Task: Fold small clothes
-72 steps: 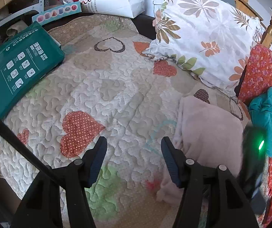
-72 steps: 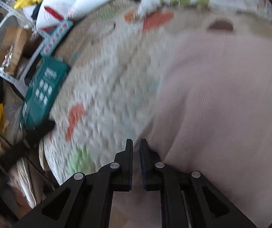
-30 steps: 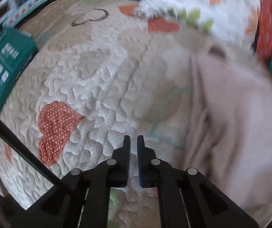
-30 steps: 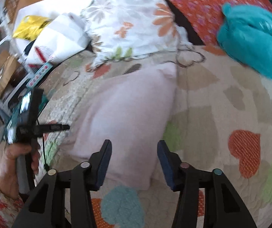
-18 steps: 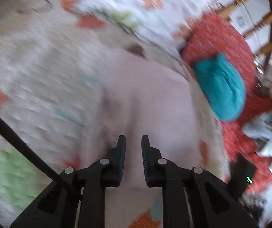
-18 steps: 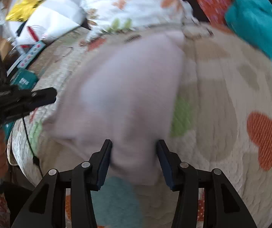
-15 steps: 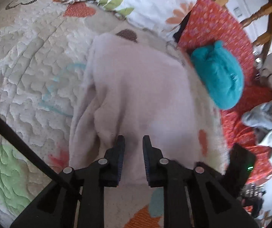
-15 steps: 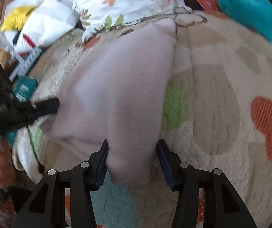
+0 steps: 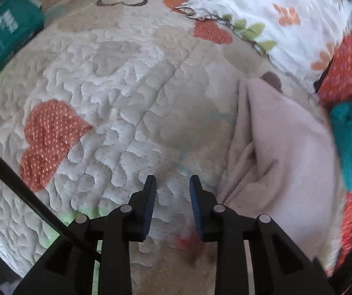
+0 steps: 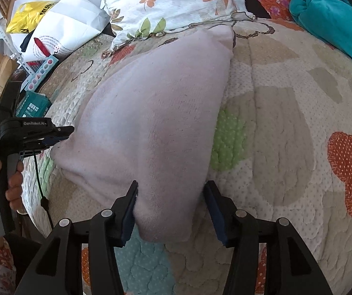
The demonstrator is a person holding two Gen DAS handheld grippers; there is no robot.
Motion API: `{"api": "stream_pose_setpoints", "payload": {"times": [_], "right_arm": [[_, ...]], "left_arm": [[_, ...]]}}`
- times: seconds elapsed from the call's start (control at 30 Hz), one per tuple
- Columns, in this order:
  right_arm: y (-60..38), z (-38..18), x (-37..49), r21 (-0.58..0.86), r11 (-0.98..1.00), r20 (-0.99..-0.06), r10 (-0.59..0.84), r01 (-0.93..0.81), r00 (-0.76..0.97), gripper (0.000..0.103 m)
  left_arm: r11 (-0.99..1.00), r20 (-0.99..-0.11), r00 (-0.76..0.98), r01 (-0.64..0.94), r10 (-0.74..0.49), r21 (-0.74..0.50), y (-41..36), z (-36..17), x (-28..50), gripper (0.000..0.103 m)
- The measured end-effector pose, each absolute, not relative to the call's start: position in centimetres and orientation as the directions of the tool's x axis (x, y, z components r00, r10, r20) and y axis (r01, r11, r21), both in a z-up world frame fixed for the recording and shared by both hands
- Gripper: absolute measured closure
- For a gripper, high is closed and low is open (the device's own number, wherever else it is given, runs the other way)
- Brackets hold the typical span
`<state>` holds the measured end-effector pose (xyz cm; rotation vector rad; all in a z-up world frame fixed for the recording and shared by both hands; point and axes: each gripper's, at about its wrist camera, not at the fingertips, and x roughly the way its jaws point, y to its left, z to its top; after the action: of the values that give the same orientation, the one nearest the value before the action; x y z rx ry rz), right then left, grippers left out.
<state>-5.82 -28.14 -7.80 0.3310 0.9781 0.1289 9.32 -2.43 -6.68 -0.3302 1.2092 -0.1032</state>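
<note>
pale pink garment (image 10: 156, 113) — folded, lying flat on the quilted bedspread (image 10: 286, 127), its long axis running from the near edge toward the far pillow; in the left wrist view it (image 9: 281, 152) sits at the right of the frame, with loose folds bunched along its left edge.

right gripper (image 10: 171, 204) — jaws wide apart, one finger on each side of the garment's near end; the cloth lies between them and nothing is clamped. the left finger touches the fabric edge, the right finger stands just clear of it.

left gripper (image 9: 172, 196) — jaws partly apart, holding nothing, over bare quilt just left of the garment's near left corner. seen from the right wrist view, it (image 10: 64, 132) points at the garment's left corner; whether the tips touch the cloth cannot be told. the person's hand (image 10: 1, 179) grips its handle at the far left.

bedspread — cream quilting with orange dotted hearts (image 9: 48, 142), green and tan patches.

floral pillow (image 10: 166, 2) — white with orange and green leaves, at the far end, just beyond the garment's far tip.

teal garment (image 10: 330, 14) — bunched, far right, on red floral cloth (image 9: 348, 68).

green package (image 9: 1, 34) — far left edge of the bed.

white bag (image 10: 62, 32) and yellow bag (image 10: 28, 14) — beyond the bed, far left.
</note>
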Motion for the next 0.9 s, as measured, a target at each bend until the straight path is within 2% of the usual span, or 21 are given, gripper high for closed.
{"api": "stream_pose_setpoints", "payload": {"times": [0.13,0.2,0.27,0.3,0.4,0.47,0.63,0.7,0.73,0.77,0.83,0.9], "right_arm": [[-28.3,-6.2,-6.1,0.328,0.944,-0.792,0.251,0.041,0.557,0.046],[-28.8,-4.3,-6.7,0.338,0.94,-0.749,0.243,0.041,0.616,0.046],[-29.6,-2.0,-6.5,0.336,0.941,-0.71,0.218,0.049,0.67,0.046],[-30.0,-1.1,-5.9,0.341,0.939,-0.695,0.215,0.051,0.686,0.046],[-31.4,0.0,-2.6,0.43,0.902,-0.663,0.284,0.042,0.693,0.046],[-32.1,-0.3,0.4,0.487,0.873,-0.649,0.336,0.032,0.682,0.046],[-35.1,-4.1,8.6,0.669,0.736,-0.624,0.478,0.106,0.618,0.046],[-36.5,-6.3,10.9,0.59,0.773,-0.72,0.375,0.232,0.583,0.048],[-37.2,-7.5,11.9,0.499,0.814,-0.787,0.281,0.298,0.549,0.056],[-37.4,-7.7,12.2,0.49,0.821,-0.785,0.27,0.293,0.557,0.066],[-37.2,-7.1,12.9,0.443,0.853,-0.796,0.232,0.276,0.559,0.067],[-35.6,-5.1,13.2,0.287,0.919,-0.822,0.091,0.271,0.562,0.067]], "left_arm": [[0.938,-0.865,0.409,-0.054,-0.291,-0.341,-2.6,-4.6,7.8,0.077],[0.941,-0.837,0.452,0.016,-0.308,-0.338,-3.9,-3.3,6.8,0.07],[0.944,-0.82,0.472,0.093,-0.322,-0.317,-5.9,-2.8,6.0,0.059],[0.947,-0.822,0.471,0.127,-0.32,-0.296,-7.3,-2.9,6.0,0.058],[0.947,-0.856,0.409,0.201,-0.315,-0.252,-10.2,-4.4,5.6,0.057],[0.949,-0.879,0.364,0.182,-0.309,-0.258,-10.3,-5.7,5.5,0.058],[0.946,-0.881,0.348,0.158,-0.321,-0.282,-9.6,-6.3,5.0,0.057],[0.945,-0.881,0.344,0.152,-0.325,-0.289,-9.3,-6.4,4.9,0.056],[0.945,-0.882,0.341,0.151,-0.324,-0.289,-9.6,-6.5,5.0,0.055],[0.946,-0.884,0.338,0.151,-0.322,-0.287,-9.6,-6.5,5.0,0.053],[0.948,-0.888,0.336,0.159,-0.316,-0.277,-10.0,-6.5,4.9,0.051],[0.95,-0.892,0.334,0.164,-0.306,-0.264,-10.3,-6.6,5.3,0.05]]}}
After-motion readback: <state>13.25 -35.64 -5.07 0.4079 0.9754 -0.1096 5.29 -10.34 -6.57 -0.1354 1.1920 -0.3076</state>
